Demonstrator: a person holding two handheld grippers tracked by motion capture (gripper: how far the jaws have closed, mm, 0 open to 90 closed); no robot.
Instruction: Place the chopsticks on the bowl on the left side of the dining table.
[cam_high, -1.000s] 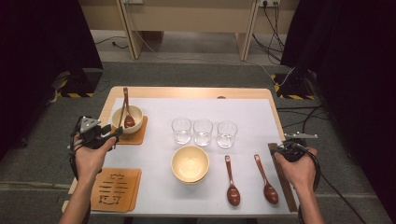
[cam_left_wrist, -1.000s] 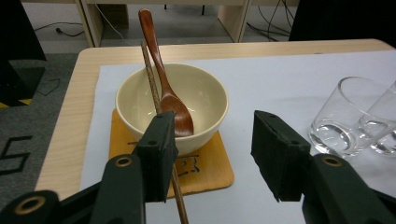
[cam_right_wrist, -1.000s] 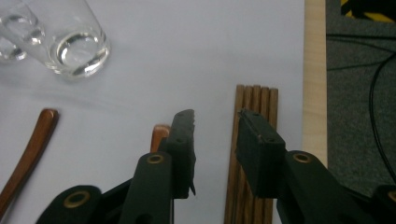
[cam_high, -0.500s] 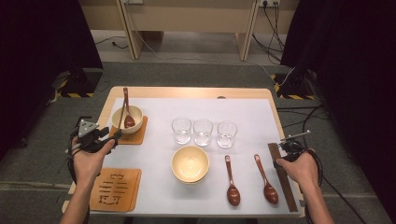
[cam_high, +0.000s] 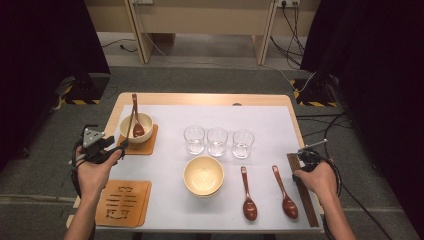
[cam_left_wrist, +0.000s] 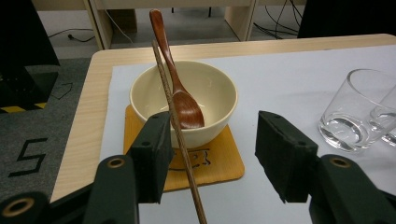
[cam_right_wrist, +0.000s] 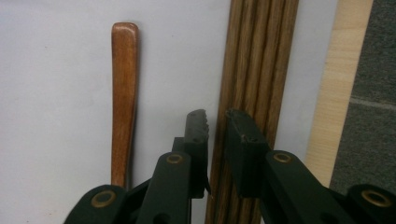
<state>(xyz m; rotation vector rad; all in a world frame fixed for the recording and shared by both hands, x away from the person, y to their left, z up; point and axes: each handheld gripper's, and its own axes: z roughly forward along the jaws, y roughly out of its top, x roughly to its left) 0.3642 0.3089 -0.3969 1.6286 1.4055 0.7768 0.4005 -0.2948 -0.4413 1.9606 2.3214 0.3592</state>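
My left gripper stands open beside a cream bowl on a wooden coaster at the table's left. A brown spoon lies in that bowl. One chopstick leans on the bowl's rim and runs along the inner face of the left jaw. My right gripper points down at a row of dark chopsticks on the right edge. Its jaws have just been closing and now pinch the leftmost chopstick.
Three glasses stand mid-table behind a second cream bowl. Two brown spoons lie to that bowl's right, one handle close to my right gripper. Another carved coaster sits front left. White paper covers the table.
My right hand has shifted slightly over the chopsticks at the right edge. The left hand has stayed by the bowl.
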